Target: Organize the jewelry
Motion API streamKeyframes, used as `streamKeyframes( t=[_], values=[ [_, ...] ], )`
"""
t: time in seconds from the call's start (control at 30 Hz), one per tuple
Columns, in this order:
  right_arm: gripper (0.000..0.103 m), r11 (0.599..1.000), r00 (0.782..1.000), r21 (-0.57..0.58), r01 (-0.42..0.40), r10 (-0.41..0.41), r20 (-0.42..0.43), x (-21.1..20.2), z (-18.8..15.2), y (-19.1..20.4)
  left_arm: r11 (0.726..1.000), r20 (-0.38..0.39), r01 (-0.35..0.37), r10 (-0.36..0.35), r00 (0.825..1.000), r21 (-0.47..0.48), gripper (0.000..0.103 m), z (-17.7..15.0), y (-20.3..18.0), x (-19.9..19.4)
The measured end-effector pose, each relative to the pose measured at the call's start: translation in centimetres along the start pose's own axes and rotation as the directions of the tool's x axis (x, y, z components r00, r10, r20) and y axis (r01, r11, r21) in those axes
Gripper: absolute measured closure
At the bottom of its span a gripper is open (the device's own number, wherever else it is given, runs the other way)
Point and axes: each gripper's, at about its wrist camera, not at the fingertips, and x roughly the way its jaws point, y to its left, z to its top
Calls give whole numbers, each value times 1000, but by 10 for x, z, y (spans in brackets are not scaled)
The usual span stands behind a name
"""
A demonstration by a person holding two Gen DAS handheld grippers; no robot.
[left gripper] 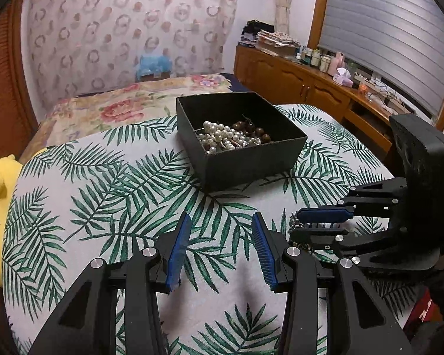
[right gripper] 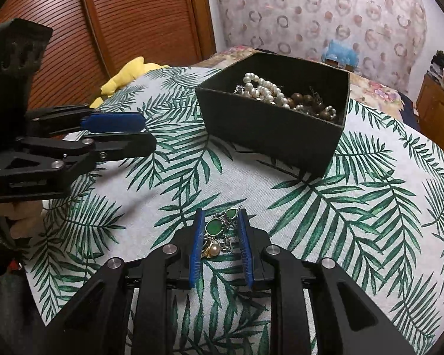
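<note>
Nearest the right wrist camera, the right gripper (right gripper: pixel 220 222) points down at a table under a leaf-print cloth (right gripper: pixel 355 207), its two blue pads a narrow way apart with a small heap of jewelry (right gripper: pixel 219 233) between them: green stones in metal settings, a pearl bead and bits of chain. The heap lies on the cloth, and whether the pads actually press on it or only flank it cannot be told. From the left wrist camera, the left gripper (left gripper: pixel 220 230) hovers over bare cloth with its pads well apart and nothing between them. Farther back on the table stands an open black box (left gripper: pixel 239 159), holding a pearl necklace (left gripper: pixel 219 139) tangled with brown wooden beads (left gripper: pixel 257 131). The box sits well apart from both grippers, and the two grippers are near each other, the right one just beside the left. A yellow soft toy (right gripper: pixel 127 72) lies at the table's far edge.
</note>
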Motion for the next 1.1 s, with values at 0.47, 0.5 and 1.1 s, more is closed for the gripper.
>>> streamKeyframes(
  t=[0.47,0.5,1.1],
  values=[
    [89,996,999,-79,50,-51,-17,4,8,17,1000,2,11,-11,1000,-7,62,-4,-2,0],
    [90,996,999,-75,49,-50,-6,1,9,15,1000,1,10,-10,1000,-6,62,-4,-2,0],
    [90,997,981,5,81,-81,176,-65,27,-25,998,-23,54,-54,998,16,62,-6,-20,5]
  ],
)
